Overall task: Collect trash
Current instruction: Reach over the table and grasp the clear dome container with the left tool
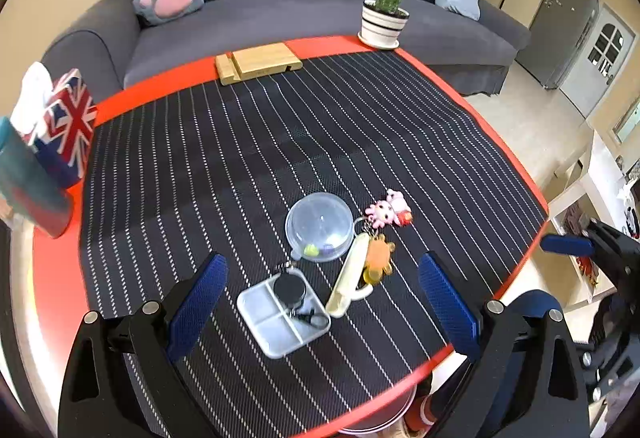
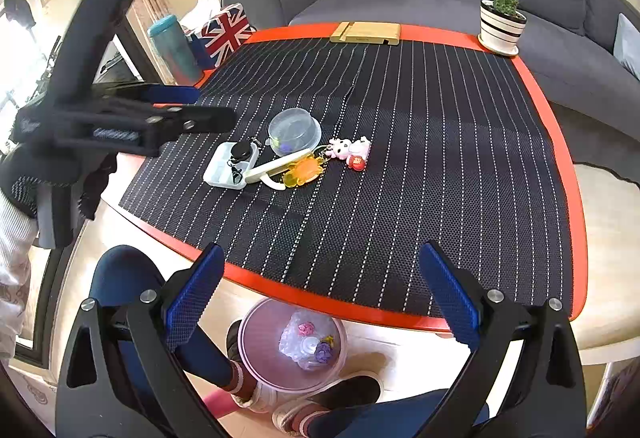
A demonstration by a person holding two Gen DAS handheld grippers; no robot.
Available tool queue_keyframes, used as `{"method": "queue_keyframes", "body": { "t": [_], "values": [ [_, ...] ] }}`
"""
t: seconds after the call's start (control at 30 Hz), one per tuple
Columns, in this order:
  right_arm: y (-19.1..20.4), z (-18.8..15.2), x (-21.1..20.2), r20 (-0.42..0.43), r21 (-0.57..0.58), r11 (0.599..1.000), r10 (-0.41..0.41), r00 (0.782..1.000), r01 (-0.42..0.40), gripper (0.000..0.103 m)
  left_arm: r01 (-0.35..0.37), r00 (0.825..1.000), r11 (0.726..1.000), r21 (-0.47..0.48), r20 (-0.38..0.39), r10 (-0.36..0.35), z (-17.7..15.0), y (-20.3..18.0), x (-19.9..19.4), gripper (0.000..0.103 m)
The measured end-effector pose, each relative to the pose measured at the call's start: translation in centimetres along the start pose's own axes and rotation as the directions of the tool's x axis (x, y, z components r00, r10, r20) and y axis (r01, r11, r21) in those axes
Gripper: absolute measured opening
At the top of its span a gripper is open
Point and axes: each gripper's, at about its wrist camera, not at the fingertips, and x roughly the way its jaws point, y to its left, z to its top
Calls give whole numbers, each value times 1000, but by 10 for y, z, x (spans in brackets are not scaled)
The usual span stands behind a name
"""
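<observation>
A pink trash bin (image 2: 256,342) stands on the floor under the table's near edge, with crumpled clear wrap and small coloured bits inside (image 2: 310,344). On the striped mat lie a clear round lid (image 1: 319,226) (image 2: 295,131), a clear divided tray (image 1: 280,318) (image 2: 226,168) with a black badge reel, a cream shoehorn-like piece (image 1: 348,280), an orange charm (image 1: 378,258) and a pink keychain toy (image 1: 390,213) (image 2: 350,150). My left gripper (image 1: 322,288) is open above the tray and lid. My right gripper (image 2: 320,278) is open over the table's near edge, above the bin.
A Union Jack tissue box (image 1: 66,126) and a teal bottle (image 2: 174,48) stand at the table's left. A wooden stand (image 1: 258,64) and a potted cactus (image 1: 384,18) sit at the far edge. A grey sofa lies beyond. The person's legs and shoes (image 2: 256,394) are beside the bin.
</observation>
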Motion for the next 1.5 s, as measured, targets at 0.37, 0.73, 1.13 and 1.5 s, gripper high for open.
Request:
{"method": "queue_keyframes", "body": {
  "t": [0.37,0.73,1.13,1.5],
  "values": [
    [-10,0,8,-15,23,1000,-12,1000,12,96,-28,995,1000,-8,-97,27,26,6,53,93],
    [-19,-3,9,-20,42,999,-19,1000,20,96,-31,989,999,-34,-145,26,29,6,83,77],
    [-19,-3,11,-22,44,999,-17,1000,18,96,-32,990,999,-34,-140,27,25,7,89,57],
    [-19,4,10,-21,27,999,-24,999,25,96,-33,997,998,-45,-76,30,28,12,68,57]
  ]
}}
